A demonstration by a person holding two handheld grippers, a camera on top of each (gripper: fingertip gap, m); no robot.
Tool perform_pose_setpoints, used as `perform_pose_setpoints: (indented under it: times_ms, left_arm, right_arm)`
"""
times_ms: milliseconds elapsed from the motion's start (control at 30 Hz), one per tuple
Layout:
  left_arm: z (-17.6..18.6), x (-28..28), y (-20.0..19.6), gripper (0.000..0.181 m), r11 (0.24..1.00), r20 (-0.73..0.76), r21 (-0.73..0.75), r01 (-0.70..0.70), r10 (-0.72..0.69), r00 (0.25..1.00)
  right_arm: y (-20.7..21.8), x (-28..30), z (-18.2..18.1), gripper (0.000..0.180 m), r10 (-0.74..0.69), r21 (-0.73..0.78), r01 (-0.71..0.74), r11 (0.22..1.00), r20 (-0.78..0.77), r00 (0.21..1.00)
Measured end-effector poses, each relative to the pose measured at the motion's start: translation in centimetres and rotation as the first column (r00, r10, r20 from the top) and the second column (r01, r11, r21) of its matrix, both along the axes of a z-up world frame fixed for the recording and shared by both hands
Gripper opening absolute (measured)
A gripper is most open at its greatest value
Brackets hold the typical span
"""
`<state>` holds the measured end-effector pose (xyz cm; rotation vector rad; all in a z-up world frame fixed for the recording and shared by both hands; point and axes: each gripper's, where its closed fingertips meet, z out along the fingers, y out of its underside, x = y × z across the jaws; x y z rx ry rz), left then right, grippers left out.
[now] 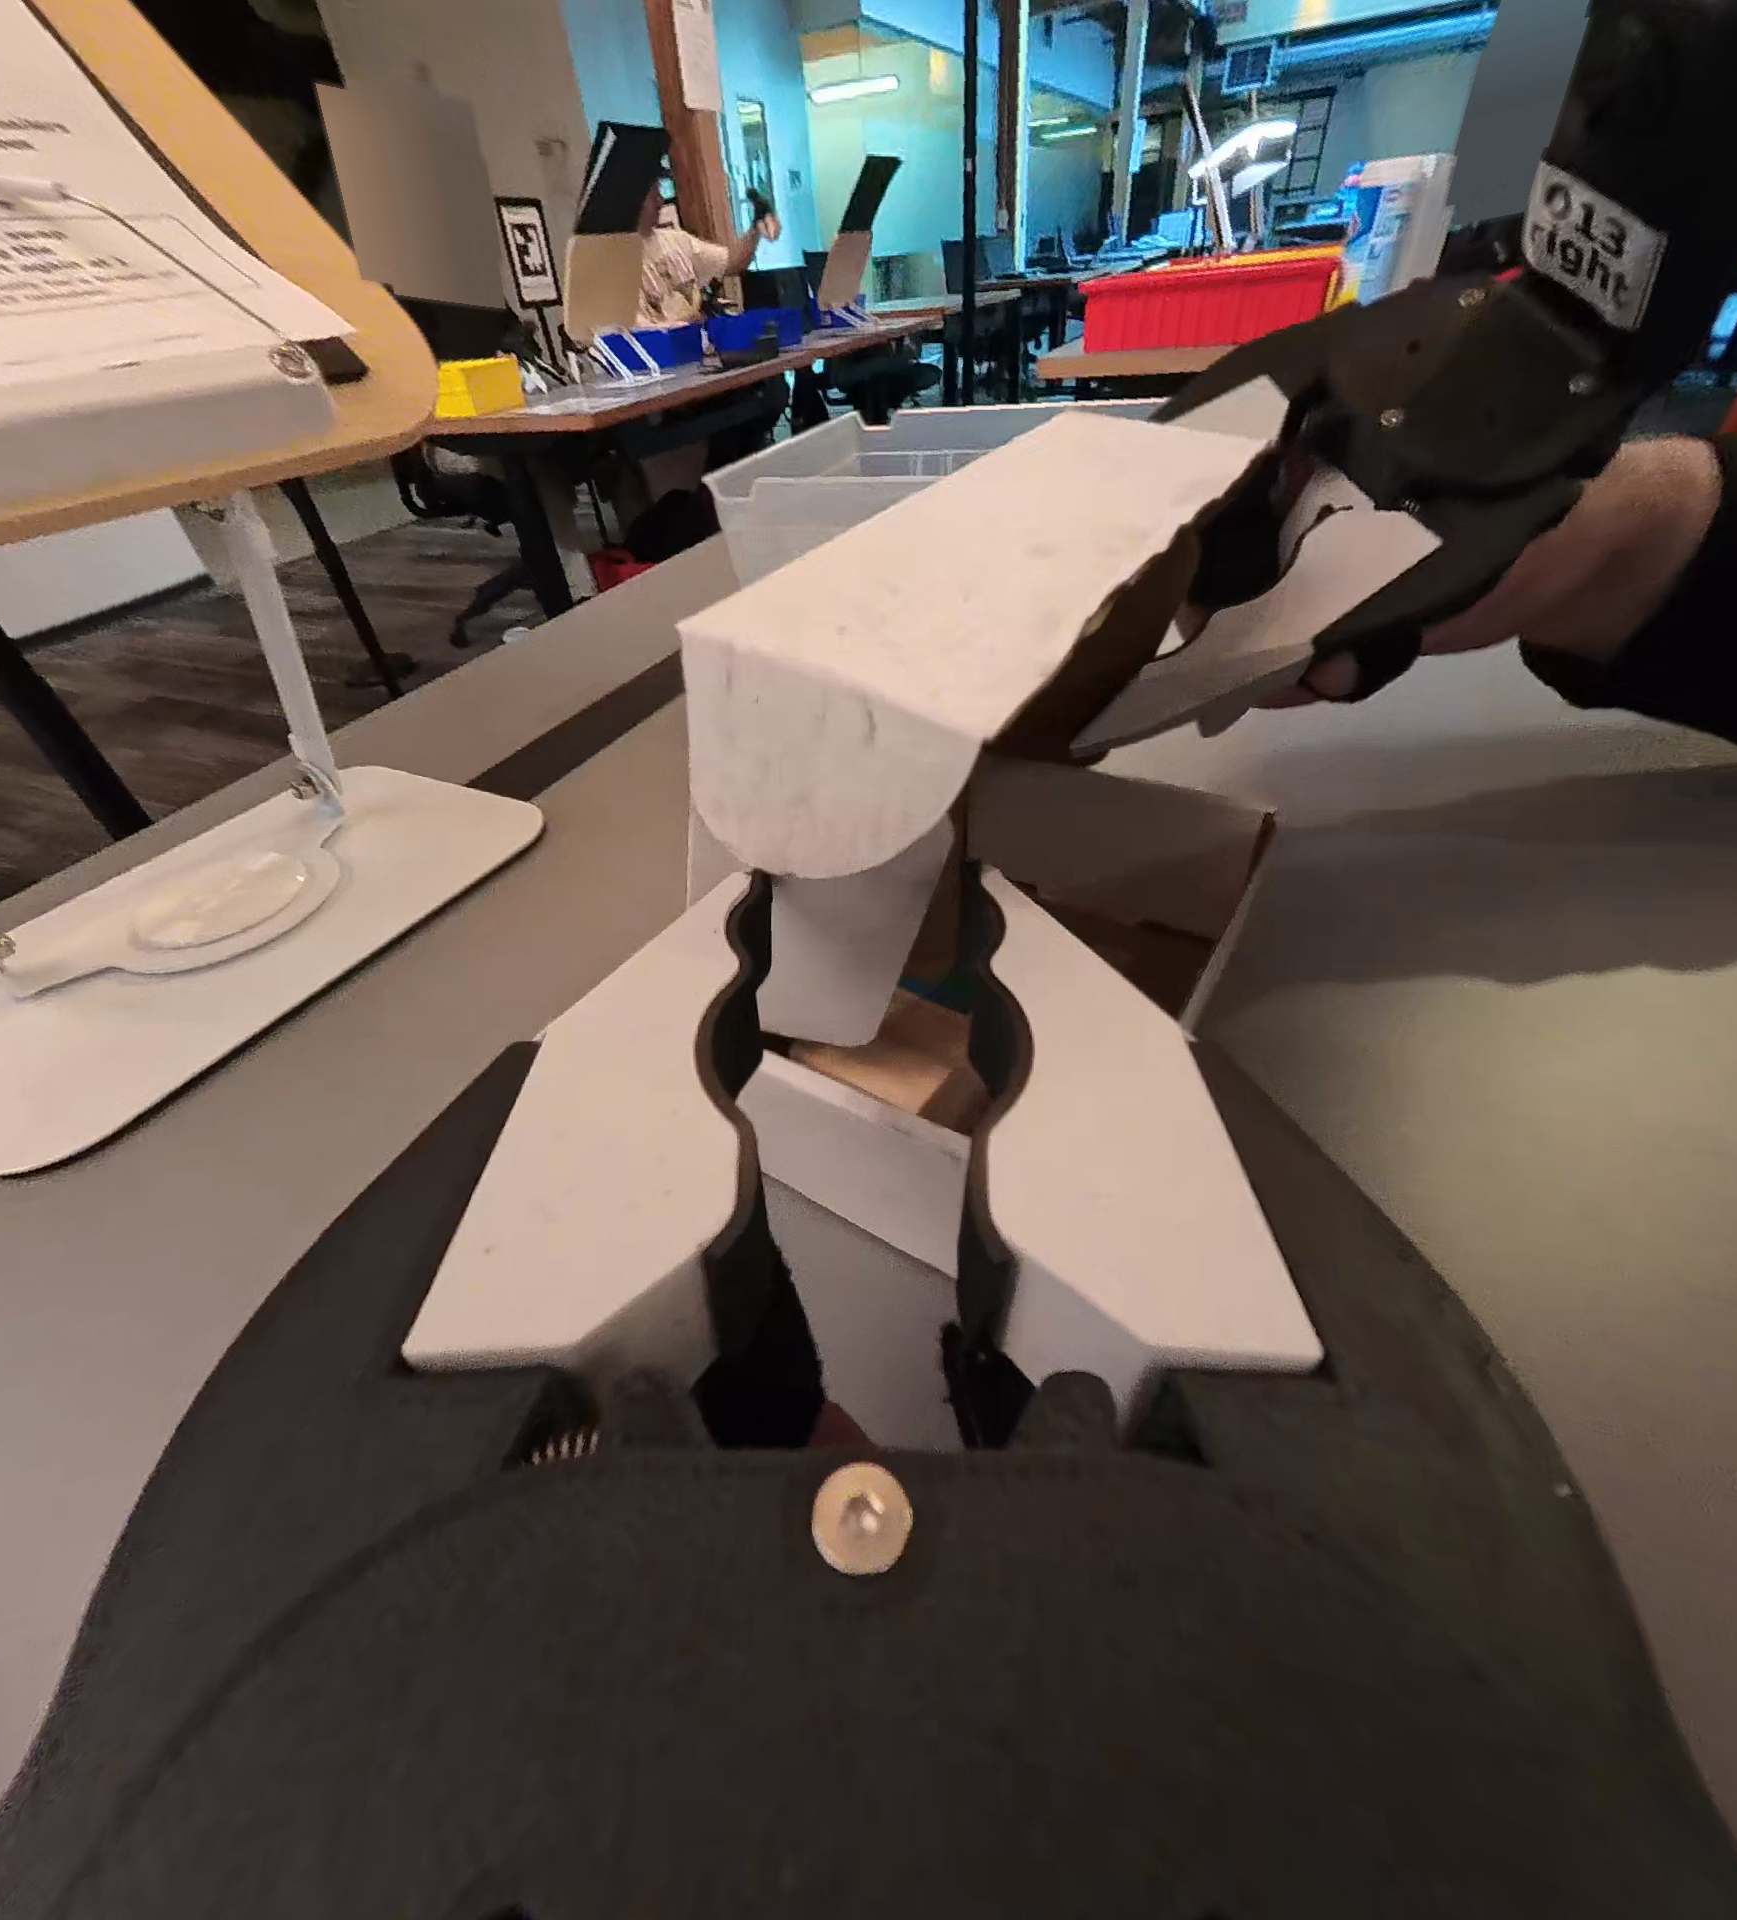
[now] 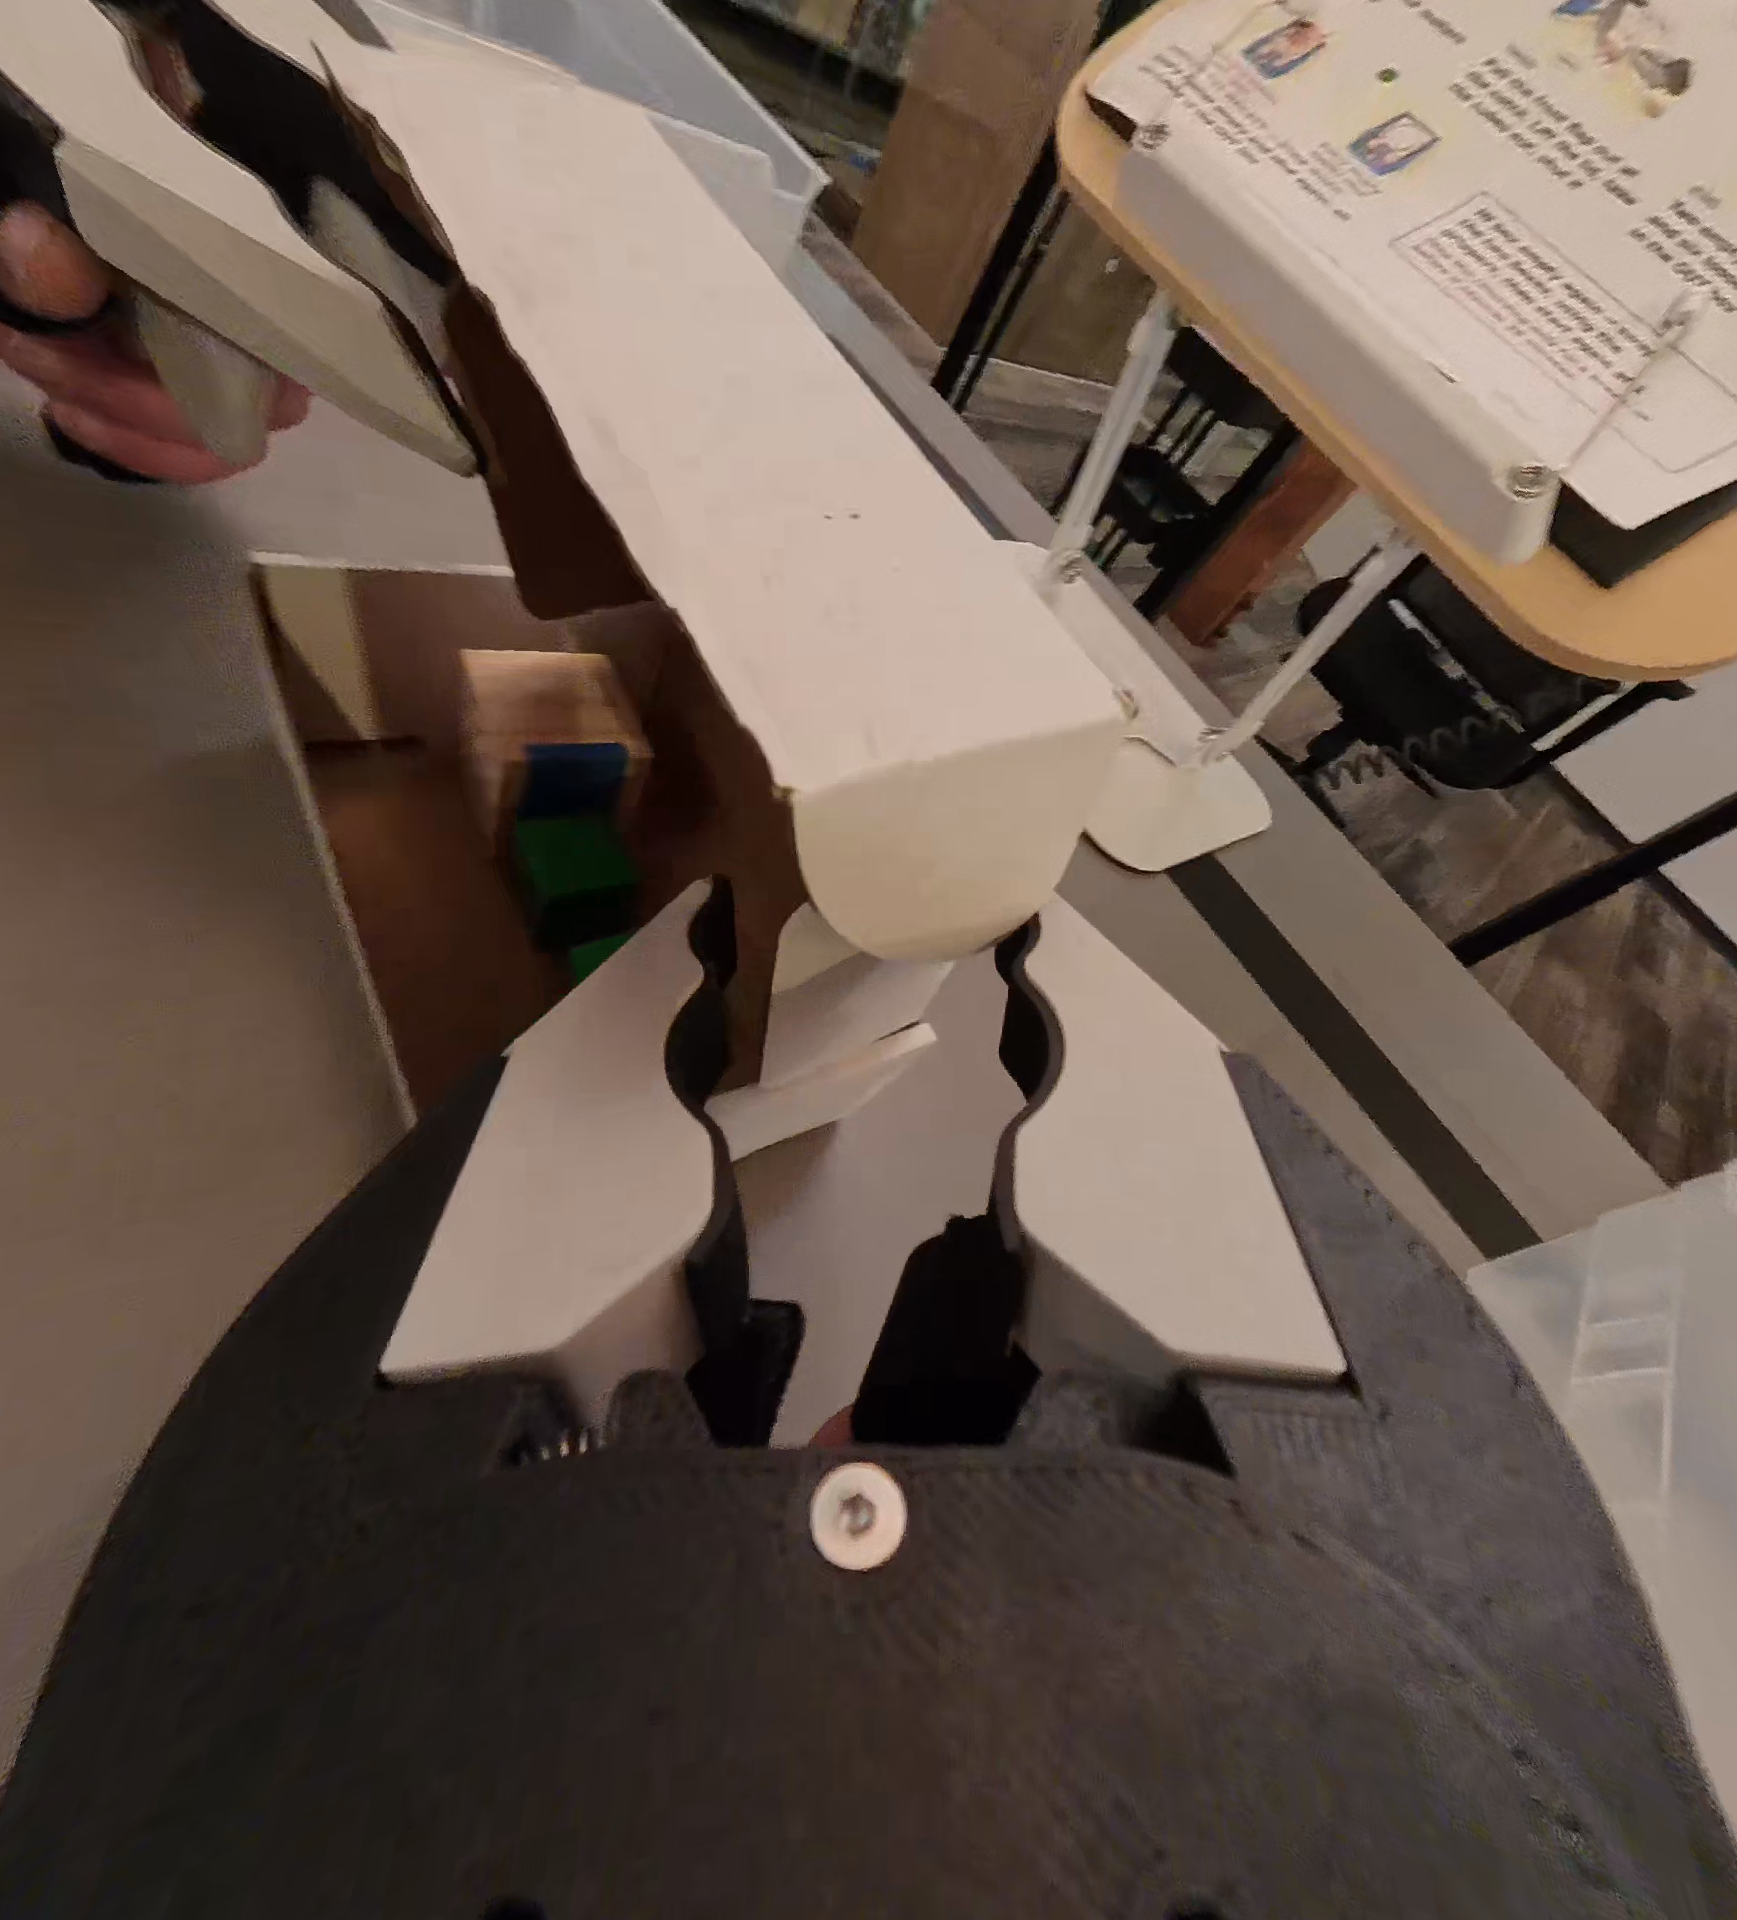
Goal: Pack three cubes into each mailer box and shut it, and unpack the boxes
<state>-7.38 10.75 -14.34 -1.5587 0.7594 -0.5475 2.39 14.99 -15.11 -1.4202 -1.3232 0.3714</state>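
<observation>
the white box (image 1: 957, 665) sits mid-table, lid half raised, blocks (image 2: 563, 790) inside. your left gripper (image 1: 869, 914) straddles the lid's side flap at 12 o'clock, fingers apart. your right gripper (image 2: 869, 935), also parted, takes the opposite flap.

A grey tabletop (image 1: 1529, 1039) is shown in the foreground, edged by a darker strip. On it a white stand (image 1: 220, 935) is set, by which a tan board (image 1: 251, 312) with clipped printed sheets is carried. Beyond, wood-grain flooring (image 1: 220, 665) is seen, then rows of desks (image 1: 698, 374) bearing blue bins (image 1: 729, 330) and a yellow one (image 1: 474, 384) — a red crate (image 1: 1207, 301) farther right. Pale blue walls (image 1: 843, 135) are lit by ceiling strip lights (image 1: 853, 88).
</observation>
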Motion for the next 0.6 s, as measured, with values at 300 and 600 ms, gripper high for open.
perform_pose_setpoints:
  times_ms: [300, 600]
  left_arm:
    - [-1.7, 1.1, -2.4, 0.055, 0.996, -0.095, -0.057, 0.066, -0.072, 0.993]
    - [-2.3, 1.3, -2.4, 0.047, 0.997, -0.124, -0.055, 0.051, -0.058, 0.991]
  right_arm:
    - [-3.2, 0.5, -0.8, 0.051, 0.001, -0.077, 0.001, 0.997, 0.028, 1.000]
    - [-3.5, -0.3, -1.2, 0.064, -0.278, -0.227, 0.252, 0.941, -0.088, 0.957]
